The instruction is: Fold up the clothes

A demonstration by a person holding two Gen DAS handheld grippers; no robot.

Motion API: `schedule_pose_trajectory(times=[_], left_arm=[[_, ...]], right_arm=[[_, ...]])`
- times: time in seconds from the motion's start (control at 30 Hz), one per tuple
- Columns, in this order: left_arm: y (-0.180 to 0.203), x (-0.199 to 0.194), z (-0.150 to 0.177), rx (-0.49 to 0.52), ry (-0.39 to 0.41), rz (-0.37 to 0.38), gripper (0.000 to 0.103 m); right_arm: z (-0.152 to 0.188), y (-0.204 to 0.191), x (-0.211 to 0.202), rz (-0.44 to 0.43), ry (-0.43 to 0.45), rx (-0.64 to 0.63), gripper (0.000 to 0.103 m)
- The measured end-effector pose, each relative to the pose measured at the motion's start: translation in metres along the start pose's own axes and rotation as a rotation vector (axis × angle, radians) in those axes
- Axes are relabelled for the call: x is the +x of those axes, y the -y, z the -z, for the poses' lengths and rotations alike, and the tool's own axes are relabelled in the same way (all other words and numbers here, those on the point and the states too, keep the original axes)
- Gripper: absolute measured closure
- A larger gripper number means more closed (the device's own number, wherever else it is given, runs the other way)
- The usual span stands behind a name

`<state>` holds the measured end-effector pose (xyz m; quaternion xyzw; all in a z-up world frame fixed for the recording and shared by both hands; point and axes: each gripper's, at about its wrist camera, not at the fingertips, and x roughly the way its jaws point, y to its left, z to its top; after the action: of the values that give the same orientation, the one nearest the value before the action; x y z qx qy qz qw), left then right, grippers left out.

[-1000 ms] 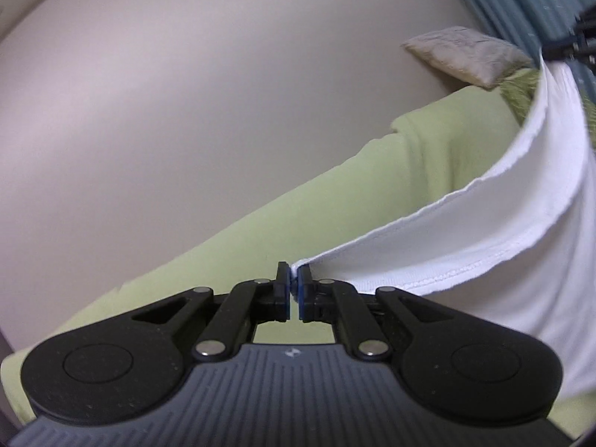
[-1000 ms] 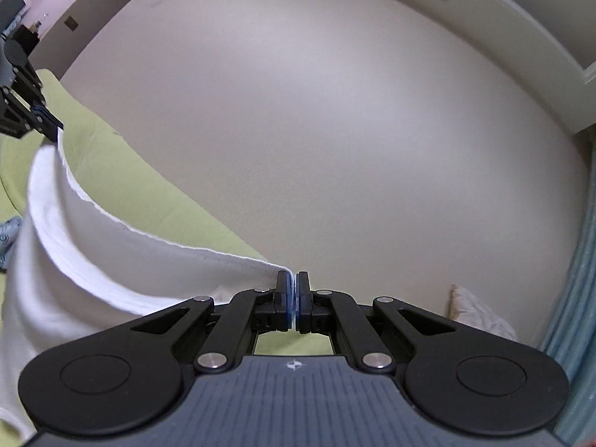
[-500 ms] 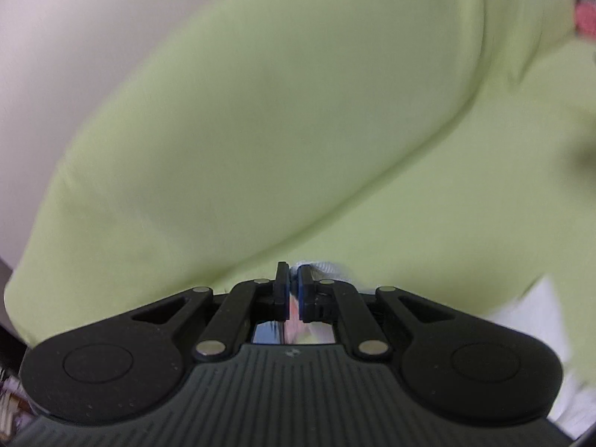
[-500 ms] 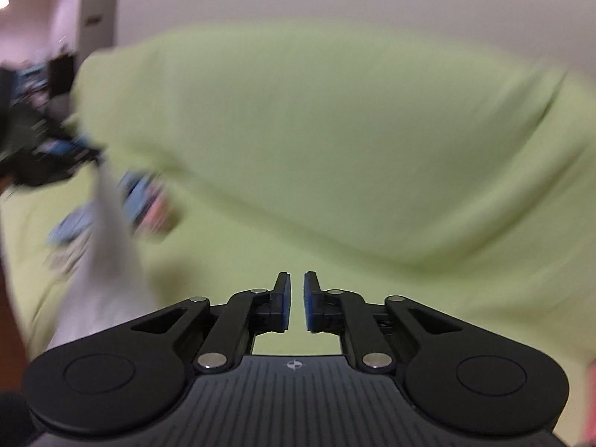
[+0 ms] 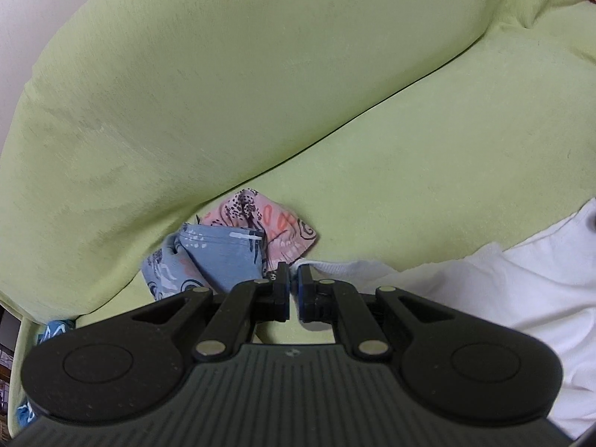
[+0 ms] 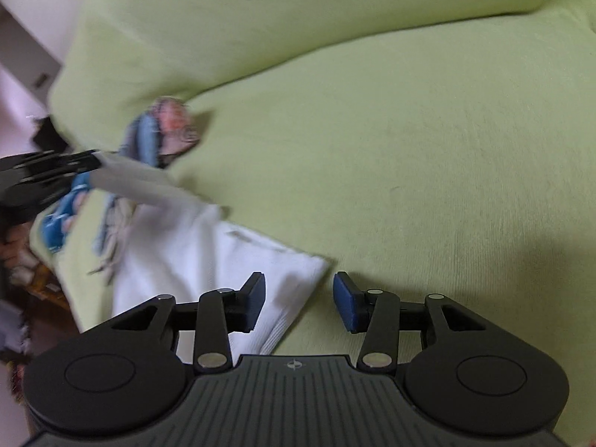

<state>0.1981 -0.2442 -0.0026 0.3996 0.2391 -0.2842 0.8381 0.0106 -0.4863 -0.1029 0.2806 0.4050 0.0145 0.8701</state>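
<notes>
Pinching a corner of the white garment (image 5: pixel 495 290), the left gripper (image 5: pixel 293 290) has its jaws nearly together, with only a thin fold of the white hem between the blue pads. In the left wrist view the garment runs from that pinch off to the right and lies across the seat of the green sofa (image 5: pixel 260 85), where the picture's edge cuts it off. Just beyond the jaws, against the crease where the seat meets the backrest, lies a bundle of patterned cloth (image 5: pixel 238 242) — a blue piece and a pink one bunched together. How much of the white corner sits under the gripper body cannot be seen. A scrap of blue print shows at the far lower left, too small to make out.

In the right wrist view the right gripper (image 6: pixel 300 303) has its jaws apart and closing, the blue pads touching nothing. A corner of the white garment (image 6: pixel 208 257) lies on the sofa seat (image 6: pixel 428 171) in the gap, nearer the left pad, free of both. The cloth rises from there up to the left, to the left gripper (image 6: pixel 48 175), which holds its far end taut. This side of the picture is blurred — the patterned cloth (image 6: pixel 164 130) behind it is only a smear of blue and pink, and the clutter at the left edge cannot be told.
</notes>
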Motion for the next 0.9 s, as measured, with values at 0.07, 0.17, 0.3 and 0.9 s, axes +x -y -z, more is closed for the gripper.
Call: schedule_pose_trajectory(times=[0.07, 0.17, 0.3, 0.9], left_arm=[[-0.001, 0.002, -0.001, -0.008, -0.001, -0.002, 0.099], [-0.016, -0.017, 0.006, -0.042, 0.015, -0.005, 0.099], [-0.047, -0.075, 0.009, -0.088, 0.076, -0.025, 0.099], [-0.083, -0.158, -0.114, -0.111, 0.240, -0.101, 0.099]], right_arm=[[0.001, -0.004, -0.002, 0.009, 0.011, -0.053, 0.101], [-0.001, -0.010, -0.037, -0.018, 0.086, -0.122, 0.101], [-0.008, -0.026, -0.128, -0.056, 0.263, -0.238, 0.101], [-0.151, -0.053, -0.262, 0.147, 0.578, -0.493, 0.102]])
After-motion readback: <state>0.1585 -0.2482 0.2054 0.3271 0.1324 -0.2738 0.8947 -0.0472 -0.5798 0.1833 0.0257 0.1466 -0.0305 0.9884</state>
